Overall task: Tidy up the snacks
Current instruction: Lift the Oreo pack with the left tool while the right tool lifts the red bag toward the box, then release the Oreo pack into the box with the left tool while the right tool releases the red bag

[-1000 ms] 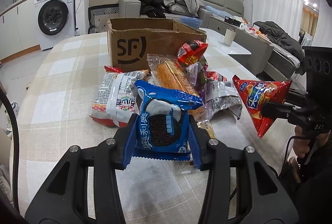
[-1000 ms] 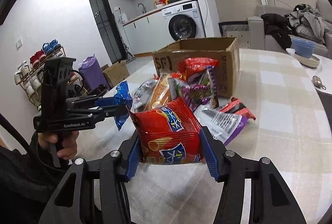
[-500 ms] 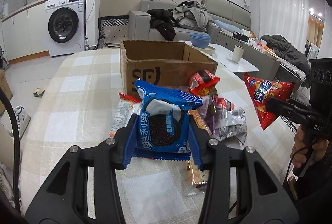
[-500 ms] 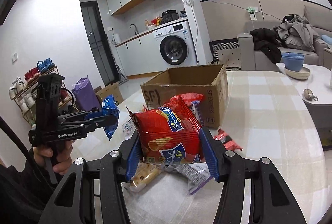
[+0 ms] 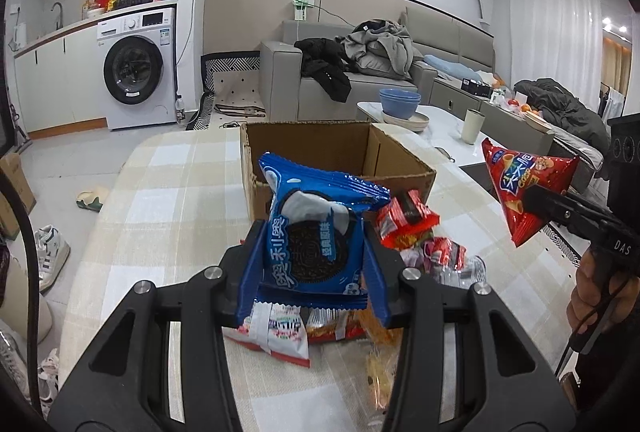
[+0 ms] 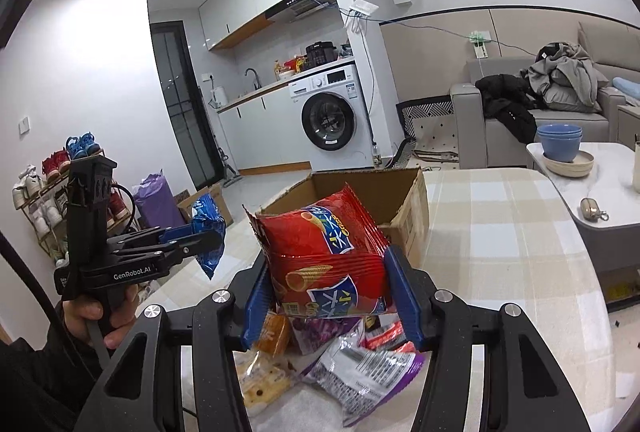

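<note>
The left gripper [image 5: 312, 268] pinches a blue cookie packet [image 5: 314, 232] by its sides; the right gripper [image 6: 330, 296] squeezes a red chip bag [image 6: 324, 256]. Both look light, crinkly and crushable. The cardboard box [image 5: 340, 155] sits just ahead of each.

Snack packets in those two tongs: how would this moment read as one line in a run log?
left tongs: shut on blue cookie packet | right tongs: shut on red snack bag | both raised before cardboard box | other packets on table
</note>
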Motion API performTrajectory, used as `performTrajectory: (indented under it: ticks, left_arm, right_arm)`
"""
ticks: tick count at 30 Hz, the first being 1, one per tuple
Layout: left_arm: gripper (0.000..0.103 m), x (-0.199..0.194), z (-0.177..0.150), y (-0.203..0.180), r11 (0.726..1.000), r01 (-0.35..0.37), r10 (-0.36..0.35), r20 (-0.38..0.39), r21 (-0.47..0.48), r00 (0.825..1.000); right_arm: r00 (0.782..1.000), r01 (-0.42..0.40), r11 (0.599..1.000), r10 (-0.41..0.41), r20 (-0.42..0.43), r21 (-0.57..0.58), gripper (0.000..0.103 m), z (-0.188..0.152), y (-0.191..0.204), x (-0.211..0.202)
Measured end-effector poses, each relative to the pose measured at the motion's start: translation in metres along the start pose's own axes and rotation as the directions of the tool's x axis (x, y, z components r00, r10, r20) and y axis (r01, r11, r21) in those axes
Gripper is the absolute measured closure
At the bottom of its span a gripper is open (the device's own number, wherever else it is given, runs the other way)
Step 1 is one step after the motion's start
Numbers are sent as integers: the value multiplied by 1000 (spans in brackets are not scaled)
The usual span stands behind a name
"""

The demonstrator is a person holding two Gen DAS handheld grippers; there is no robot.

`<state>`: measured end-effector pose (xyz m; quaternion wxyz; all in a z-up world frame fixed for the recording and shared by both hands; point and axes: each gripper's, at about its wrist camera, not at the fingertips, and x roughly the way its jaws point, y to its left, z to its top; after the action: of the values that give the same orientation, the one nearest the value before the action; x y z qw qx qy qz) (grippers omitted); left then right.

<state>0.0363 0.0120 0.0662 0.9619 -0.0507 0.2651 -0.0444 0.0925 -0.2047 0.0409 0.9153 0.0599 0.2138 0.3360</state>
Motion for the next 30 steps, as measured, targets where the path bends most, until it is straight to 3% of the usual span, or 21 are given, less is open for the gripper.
performTrajectory:
  ticks: [30]
  left_arm:
    - [61, 66, 71, -12, 999, -52, 52, 8, 10, 999]
  right_arm:
    - [999, 5, 999, -4, 43, -34, 48, 43, -6, 52]
